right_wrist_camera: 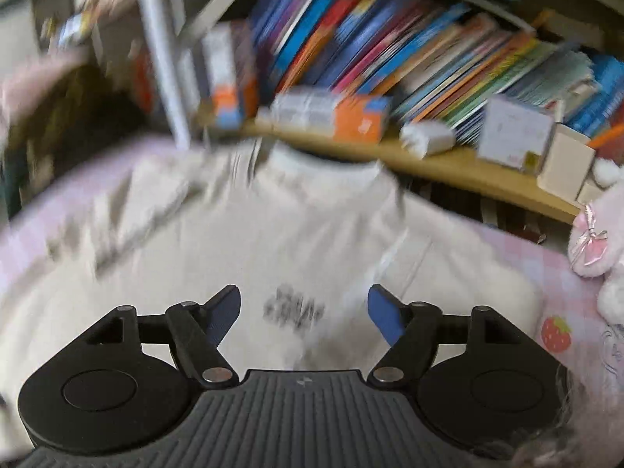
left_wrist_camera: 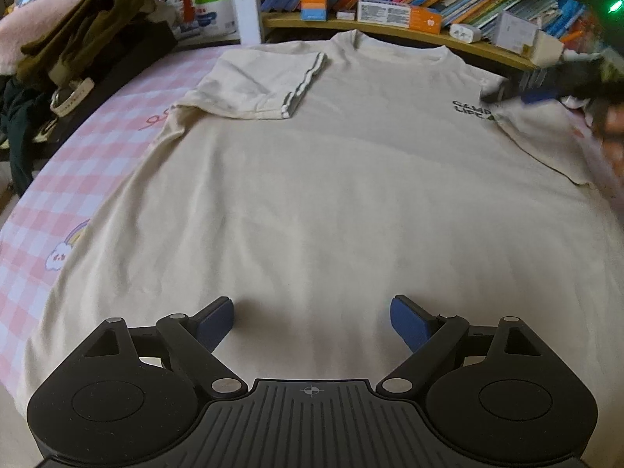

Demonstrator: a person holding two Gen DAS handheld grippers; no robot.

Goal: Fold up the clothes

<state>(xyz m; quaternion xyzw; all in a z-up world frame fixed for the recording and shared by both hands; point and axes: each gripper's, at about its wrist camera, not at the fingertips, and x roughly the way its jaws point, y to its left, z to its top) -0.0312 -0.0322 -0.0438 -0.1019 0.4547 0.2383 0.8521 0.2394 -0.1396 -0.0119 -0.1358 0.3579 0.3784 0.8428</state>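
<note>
lying flat on the bed, the t-shirt sits beneath left gripper and right gripper, fingers wide.

One cream T-shirt lies spread on one bed with a pink checked sheet; one of its two sleeves is folded inward onto the body, and one block of dark lettering marks the chest. Two grippers are in view: the left gripper and the right gripper, each with two blue-padded fingers spread apart. One wooden shelf carries books too many and too blurred to count. One strawberry print shows on the sheet.
</note>
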